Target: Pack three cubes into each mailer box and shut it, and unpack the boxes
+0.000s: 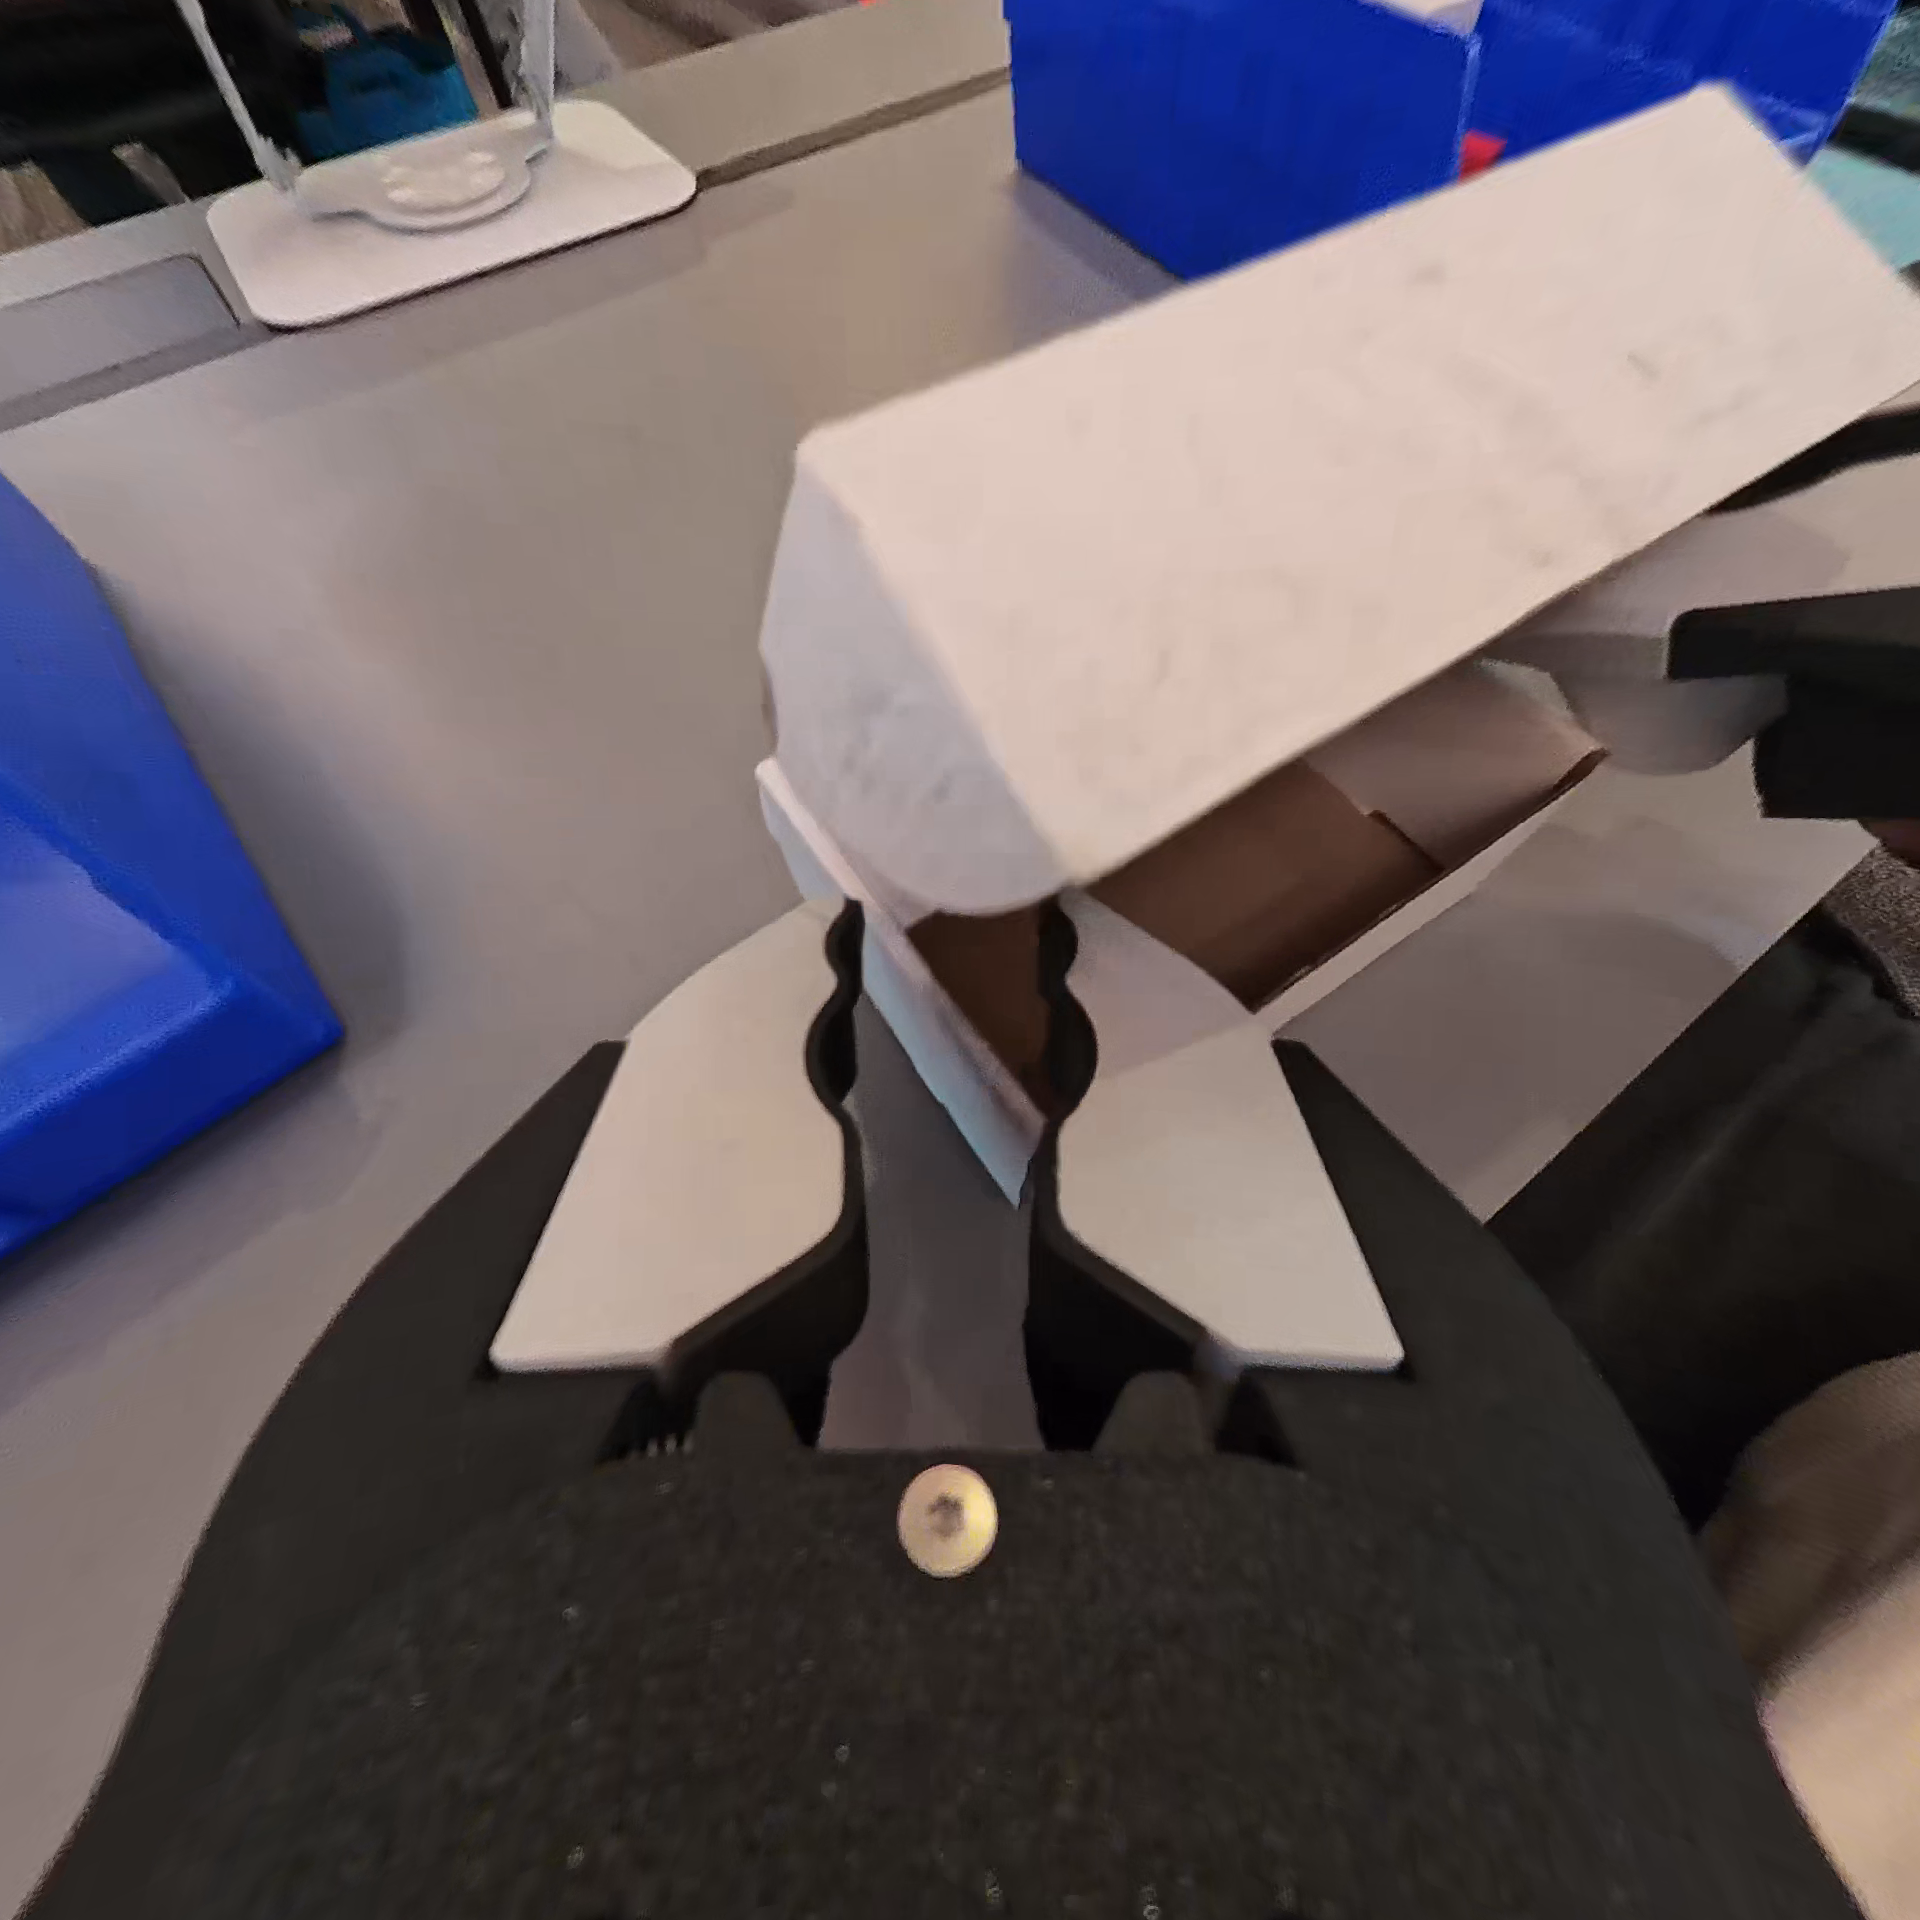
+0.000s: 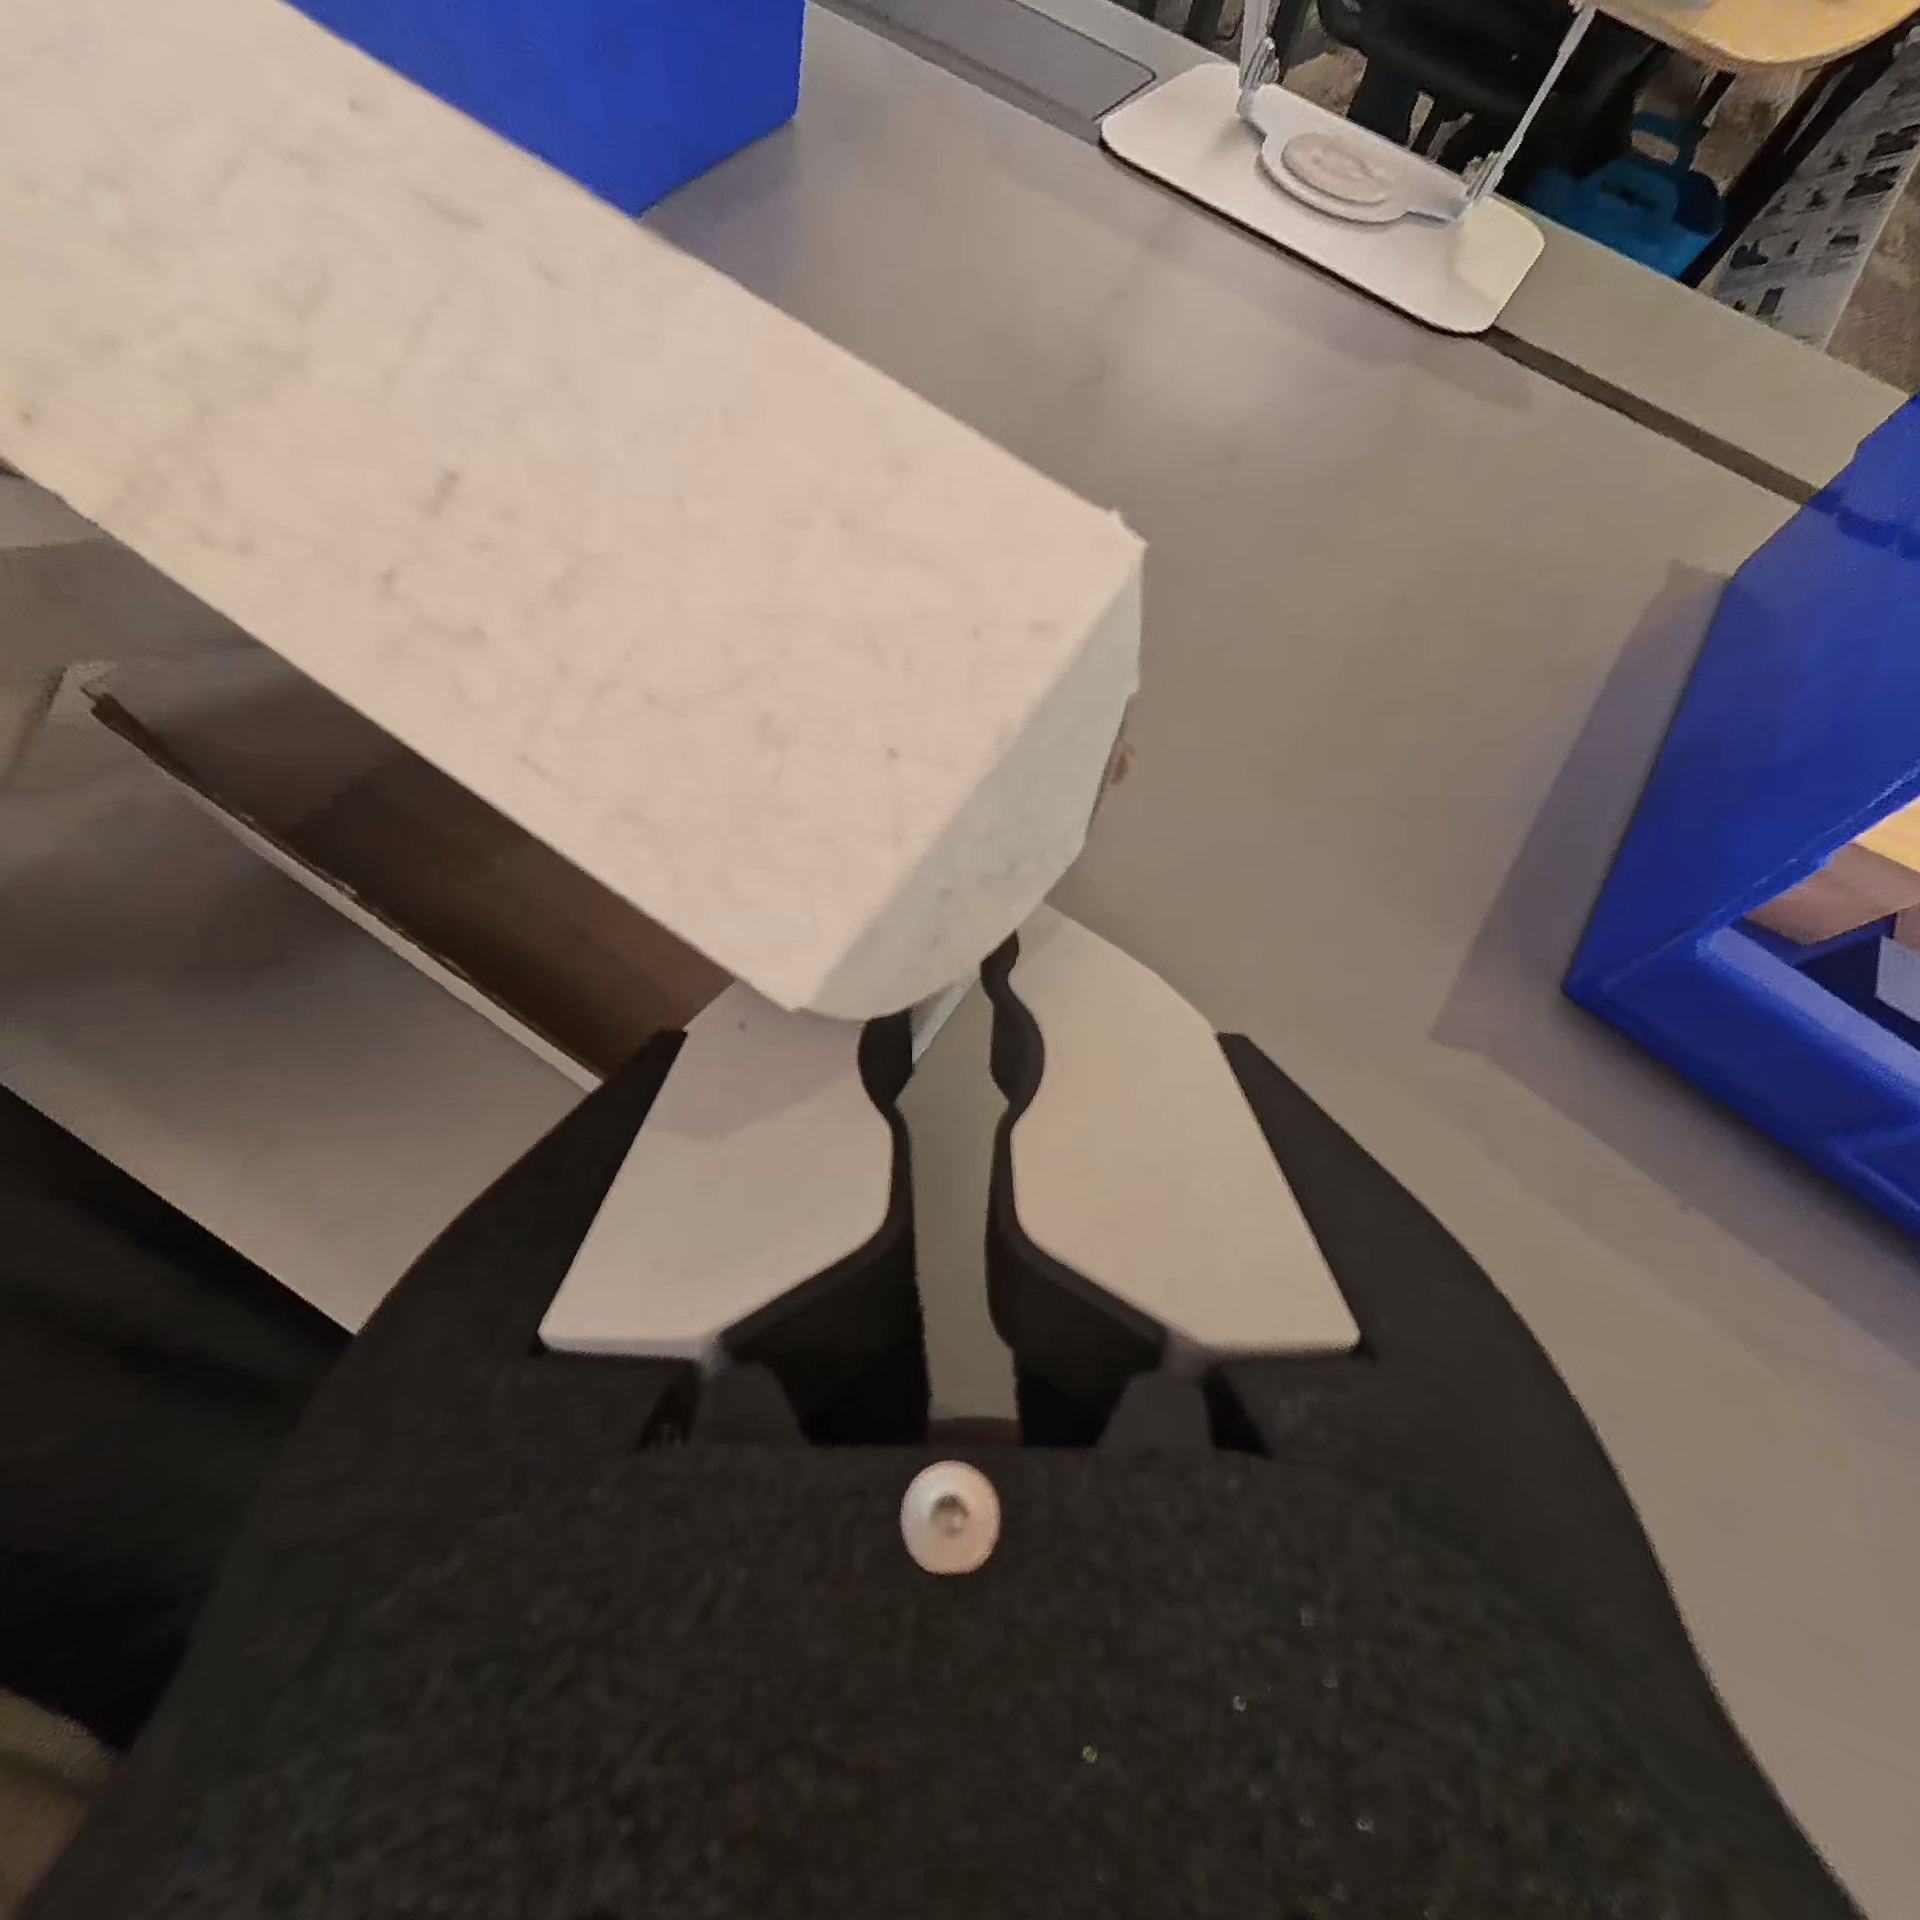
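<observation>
Two claws worked one white mailer box (image 1: 1195, 623). The left claw (image 1: 951, 997) pinched its side flap; the right claw (image 2: 951, 1023) sat narrow at the lid corner, grip unclear.

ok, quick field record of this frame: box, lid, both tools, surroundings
box: white mailer box on grey table, brown inside
lid: partly raised, tilted over the opening; contents not visible
left tool: fingers straddle the box's near wall, a gap on one side; grip unclear
right tool: narrow gap, at the lid's corner flap; grip unclear
bins: blue bins behind and at the sides
other: white base plate with clear stand at the far table edge
</observation>
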